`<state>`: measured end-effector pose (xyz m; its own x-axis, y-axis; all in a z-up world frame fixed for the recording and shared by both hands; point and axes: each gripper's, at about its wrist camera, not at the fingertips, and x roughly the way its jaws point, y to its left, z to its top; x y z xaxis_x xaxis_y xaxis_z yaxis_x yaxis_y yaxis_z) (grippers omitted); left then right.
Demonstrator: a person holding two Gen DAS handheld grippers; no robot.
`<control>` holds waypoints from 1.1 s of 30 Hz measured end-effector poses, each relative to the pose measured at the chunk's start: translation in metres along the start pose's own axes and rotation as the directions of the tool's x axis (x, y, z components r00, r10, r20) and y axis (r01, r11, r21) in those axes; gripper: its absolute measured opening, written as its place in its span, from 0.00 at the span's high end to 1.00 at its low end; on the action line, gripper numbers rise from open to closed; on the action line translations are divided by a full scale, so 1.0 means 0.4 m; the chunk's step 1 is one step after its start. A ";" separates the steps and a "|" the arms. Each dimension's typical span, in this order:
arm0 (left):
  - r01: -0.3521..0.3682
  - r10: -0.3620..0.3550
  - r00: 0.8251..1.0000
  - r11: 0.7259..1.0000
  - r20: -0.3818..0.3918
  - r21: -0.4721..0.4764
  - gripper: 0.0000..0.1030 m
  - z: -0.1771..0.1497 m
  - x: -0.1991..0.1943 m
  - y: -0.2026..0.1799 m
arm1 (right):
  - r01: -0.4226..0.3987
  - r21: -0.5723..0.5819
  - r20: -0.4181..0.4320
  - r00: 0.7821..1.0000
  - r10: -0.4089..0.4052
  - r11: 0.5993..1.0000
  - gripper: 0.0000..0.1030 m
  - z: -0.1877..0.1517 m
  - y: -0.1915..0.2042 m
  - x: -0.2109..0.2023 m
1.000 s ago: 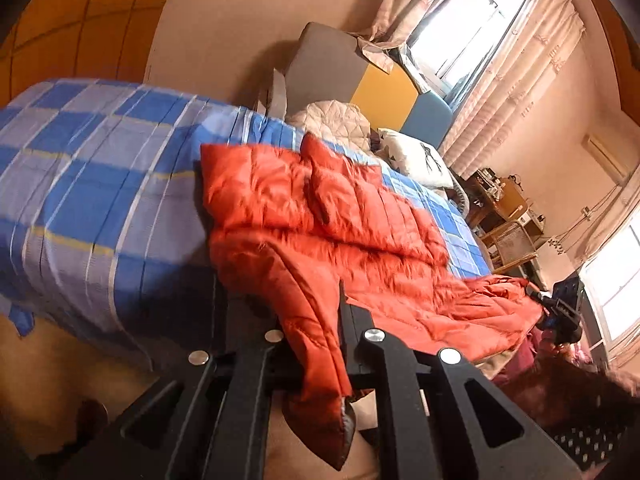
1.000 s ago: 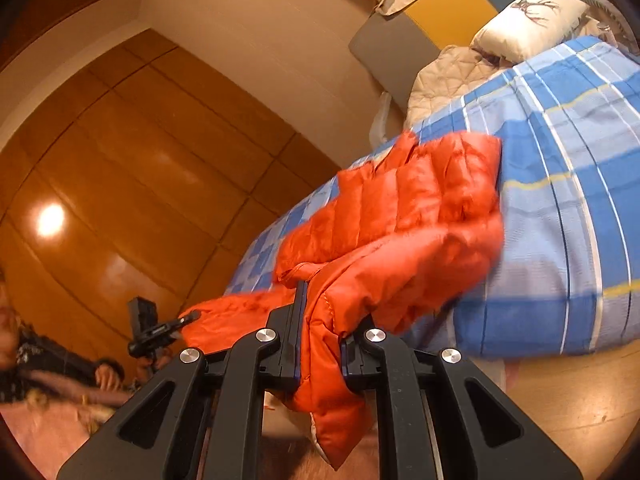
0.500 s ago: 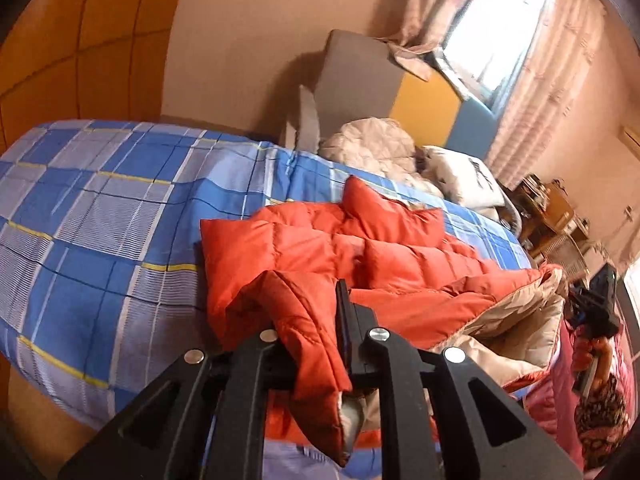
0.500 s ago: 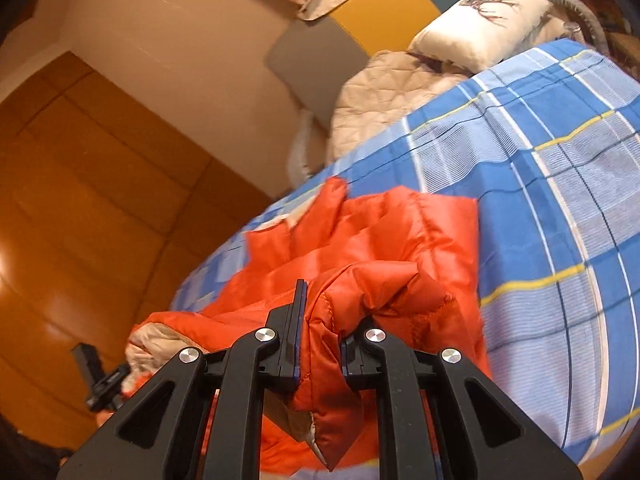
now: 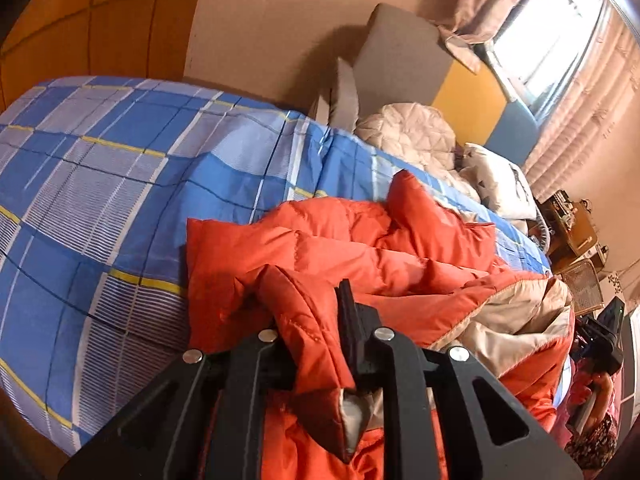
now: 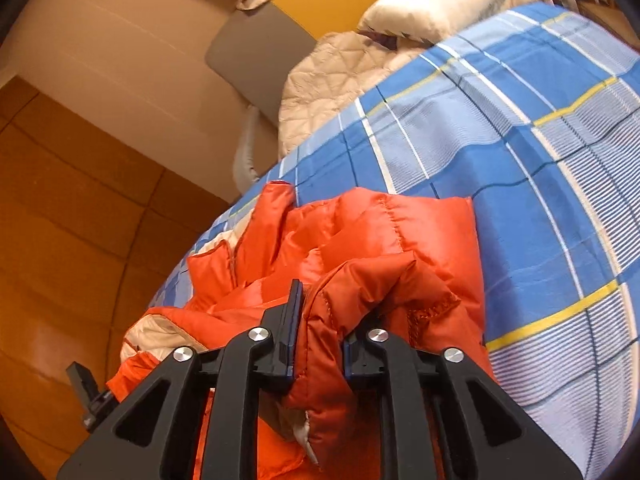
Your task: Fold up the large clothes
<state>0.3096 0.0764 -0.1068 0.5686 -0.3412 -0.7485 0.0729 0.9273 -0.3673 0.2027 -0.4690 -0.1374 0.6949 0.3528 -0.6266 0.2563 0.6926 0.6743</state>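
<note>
Both sets of jaws are easing apart, and each has a bunched fold of the orange jacket (image 5: 360, 252) between its pads. On the left gripper (image 5: 312, 320) the fabric hangs down through the gap with its pale lining showing at the bottom edge, and the cloth looks pressed against the right-hand pad. On the right gripper (image 6: 320, 312) a thick puffed fold fills the space between the pads, touching both.

The jacket lies on the bed (image 5: 100, 184), spread over the blue checked cover with yellow stripes, at the edge of the bed nearest the grippers. It is doubled over: quilted orange panels sit on top, and along one side the cream lining is turned outward. A pointed orange flap stands up at the far edge of the jacket, toward the head of the bed.

Beyond the jacket, at the head of the bed, sit a beige quilted blanket (image 5: 408, 136) and a white pillow (image 5: 500, 188) with a dark print. Behind the bed rises a headboard (image 5: 448, 76) of grey, yellow and blue panels, with curtains (image 5: 580, 116) and a bright window above it.
</note>
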 end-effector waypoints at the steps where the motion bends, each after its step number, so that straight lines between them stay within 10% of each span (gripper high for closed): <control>1: 0.001 -0.001 1.000 1.000 -0.004 -0.007 0.82 0.000 0.008 0.004 | -0.012 0.036 -0.003 1.000 0.013 0.999 0.81 0.006 -0.011 0.015; 11: 0.052 -0.051 0.999 0.995 0.020 -0.086 0.78 0.006 0.007 0.035 | -0.101 0.092 0.023 0.995 0.099 0.991 0.67 0.027 -0.022 -0.002; 16: 0.073 -0.070 0.997 0.990 0.027 -0.119 0.75 0.013 -0.001 0.043 | -0.199 0.130 0.121 0.976 0.183 0.971 0.42 0.040 -0.028 -0.045; 22: 0.087 -0.081 0.993 0.994 0.089 -0.065 0.70 0.023 -0.043 0.024 | -0.007 -0.055 0.149 0.989 0.015 0.998 0.42 0.053 0.038 -0.068; 29: 0.176 -0.150 0.978 0.966 0.144 -0.190 0.57 0.027 -0.077 0.070 | 0.152 -0.214 0.282 0.955 -0.088 0.965 0.41 0.042 0.076 -0.129; 33: 0.215 -0.164 0.955 0.957 0.246 -0.195 0.20 0.015 -0.133 0.089 | 0.222 -0.384 0.306 0.946 -0.103 0.896 0.25 0.006 0.121 -0.142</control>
<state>0.2868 0.1284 -0.0770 0.7331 -0.4400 -0.5186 0.0319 0.7839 -0.6200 0.1773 -0.4568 -0.0683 0.8367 0.0699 -0.5432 0.1258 0.9408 0.3149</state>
